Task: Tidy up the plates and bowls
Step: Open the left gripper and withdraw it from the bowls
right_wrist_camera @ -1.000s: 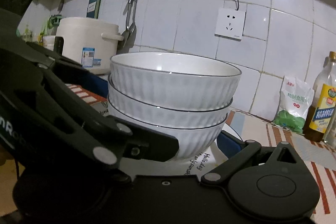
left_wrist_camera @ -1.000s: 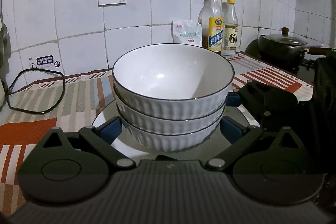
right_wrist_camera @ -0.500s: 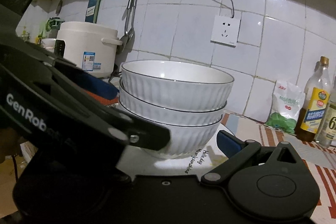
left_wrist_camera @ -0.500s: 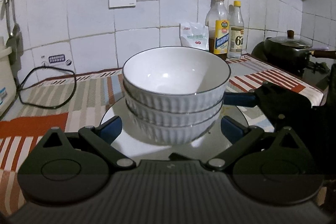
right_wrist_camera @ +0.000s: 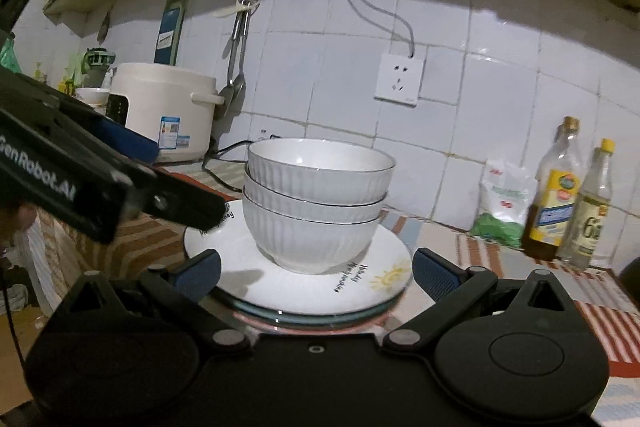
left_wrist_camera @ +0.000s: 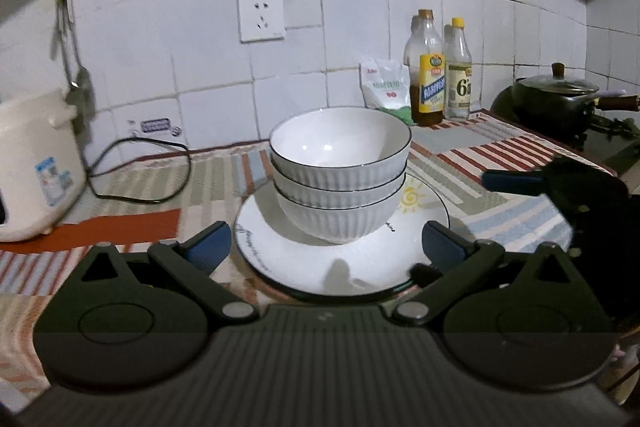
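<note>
Three white ribbed bowls [left_wrist_camera: 339, 171] [right_wrist_camera: 316, 203] are nested in a stack on a white plate [left_wrist_camera: 280, 251] [right_wrist_camera: 360, 287] that tops a pile of plates. My left gripper [left_wrist_camera: 326, 241] is open, its blue pads on either side of the plate's near rim, short of the bowls. My right gripper [right_wrist_camera: 316, 267] is open too, its pads flanking the plate pile from the other side. The right gripper [left_wrist_camera: 560, 183] shows at the right of the left wrist view. The left gripper [right_wrist_camera: 100, 183] crosses the left of the right wrist view.
A striped cloth [left_wrist_camera: 132, 187] covers the counter. A white rice cooker [left_wrist_camera: 32, 163] [right_wrist_camera: 160, 111] with a black cord stands at the left. Two bottles [left_wrist_camera: 440, 75] [right_wrist_camera: 568, 195] and a white bag [left_wrist_camera: 386, 89] stand by the tiled wall. A lidded black pot [left_wrist_camera: 556, 99] sits at far right.
Both grippers have drawn back from the bowl stack, which now looks smaller and farther away. The bowls and plates have stayed in place.
</note>
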`<state>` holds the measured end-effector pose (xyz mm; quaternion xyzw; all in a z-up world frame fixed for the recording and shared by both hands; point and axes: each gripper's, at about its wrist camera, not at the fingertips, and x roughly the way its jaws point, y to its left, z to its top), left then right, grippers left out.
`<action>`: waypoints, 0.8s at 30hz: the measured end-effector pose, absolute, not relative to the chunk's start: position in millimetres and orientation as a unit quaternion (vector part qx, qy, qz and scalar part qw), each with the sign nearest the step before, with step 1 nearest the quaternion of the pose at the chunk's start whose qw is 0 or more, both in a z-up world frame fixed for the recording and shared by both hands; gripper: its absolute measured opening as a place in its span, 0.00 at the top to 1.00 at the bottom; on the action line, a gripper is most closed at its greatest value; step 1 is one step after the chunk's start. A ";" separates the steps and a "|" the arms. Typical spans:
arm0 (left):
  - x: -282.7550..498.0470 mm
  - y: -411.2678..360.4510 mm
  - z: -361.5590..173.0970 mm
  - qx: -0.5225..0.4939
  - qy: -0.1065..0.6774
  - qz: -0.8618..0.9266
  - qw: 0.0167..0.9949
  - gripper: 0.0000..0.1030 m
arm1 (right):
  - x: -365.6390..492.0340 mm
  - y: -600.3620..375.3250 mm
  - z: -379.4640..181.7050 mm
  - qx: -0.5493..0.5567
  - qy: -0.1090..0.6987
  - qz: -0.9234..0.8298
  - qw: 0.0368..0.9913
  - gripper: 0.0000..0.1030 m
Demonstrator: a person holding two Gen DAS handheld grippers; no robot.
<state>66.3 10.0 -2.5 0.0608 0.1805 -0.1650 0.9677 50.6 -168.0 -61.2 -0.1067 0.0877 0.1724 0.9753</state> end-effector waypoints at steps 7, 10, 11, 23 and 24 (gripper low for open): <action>32.8 15.8 18.5 0.049 0.184 -0.134 0.973 0.00 | 13.1 -190.9 -37.8 -0.044 0.081 0.166 0.982 0.00; 19.5 17.9 25.5 0.040 0.177 -0.107 0.978 0.00 | 1.2 -202.7 -24.4 -0.008 0.080 0.163 0.983 0.00; 14.9 17.7 28.1 0.037 0.171 -0.090 0.980 0.00 | -2.7 -205.6 -20.0 0.000 0.082 0.158 0.984 0.00; -33.0 13.5 51.1 0.065 0.134 -0.029 0.988 0.00 | -39.0 -207.1 18.6 0.022 0.131 0.072 0.989 0.00; -35.7 14.9 51.4 0.056 0.135 -0.035 0.989 0.00 | -43.0 -204.5 19.1 0.020 0.130 0.055 0.990 0.00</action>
